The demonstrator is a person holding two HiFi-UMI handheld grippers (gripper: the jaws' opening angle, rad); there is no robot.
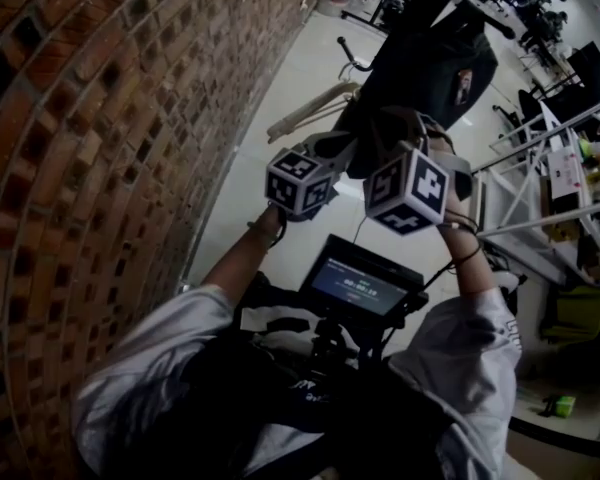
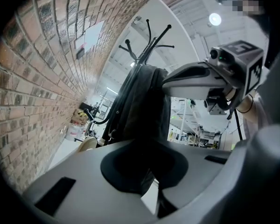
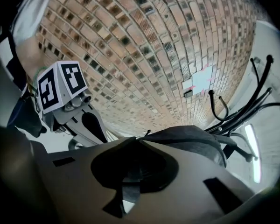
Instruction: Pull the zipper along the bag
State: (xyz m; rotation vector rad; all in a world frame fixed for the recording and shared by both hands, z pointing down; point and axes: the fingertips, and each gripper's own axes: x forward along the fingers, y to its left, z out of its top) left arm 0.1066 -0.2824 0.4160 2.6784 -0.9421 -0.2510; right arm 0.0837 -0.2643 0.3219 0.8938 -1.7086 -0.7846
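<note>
A black bag (image 1: 435,63) hangs from a coat rack (image 2: 147,41) beside the brick wall. In the head view both grippers reach up to its lower end. My left gripper (image 1: 360,148) points level and is shut on a fold of the bag's dark fabric (image 2: 147,125), which runs down between its jaws (image 2: 150,183). My right gripper (image 1: 412,128) sits close on the right, tilted downward. It is shut on a narrow grey strip (image 3: 127,190) at the bag's edge (image 3: 186,139), seemingly the zipper pull. The zipper track itself is hidden.
A brick wall (image 1: 90,118) fills the left side. Metal shelving (image 1: 555,168) with clutter stands at the right, on the pale floor (image 1: 280,98). A small monitor (image 1: 365,283) is mounted on the person's chest. The rack's hooks (image 3: 245,104) curve up beside the bag.
</note>
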